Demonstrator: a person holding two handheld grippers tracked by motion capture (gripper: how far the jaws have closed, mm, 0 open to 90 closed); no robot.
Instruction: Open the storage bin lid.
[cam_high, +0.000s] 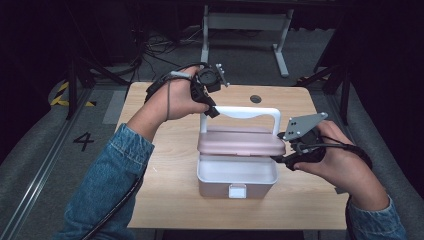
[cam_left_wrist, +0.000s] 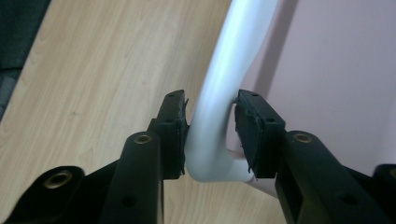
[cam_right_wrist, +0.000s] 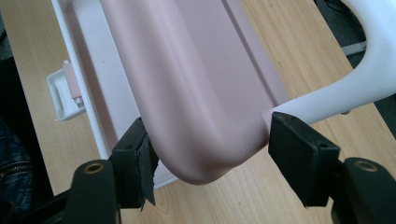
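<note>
My left hand-held gripper (cam_left_wrist: 210, 135) clamps the white handle (cam_left_wrist: 219, 93); right hand-held gripper (cam_right_wrist: 210, 163) open, straddling the pink lid (cam_right_wrist: 196, 93) corner.

Numeral "4" on the floor (cam_high: 50, 165), left of the table (cam_high: 165, 200)

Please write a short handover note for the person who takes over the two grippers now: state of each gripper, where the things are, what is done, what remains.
Left gripper: shut on the white handle, near its left corner.
Right gripper: jaws on both sides of the pink lid at its right end; a firm grip cannot be confirmed.
White box: middle of the wooden table, front latch undone, lid lifted at the front, handle upright.
Left, probably: finish moving the lid while the handle steadies the box.
</note>
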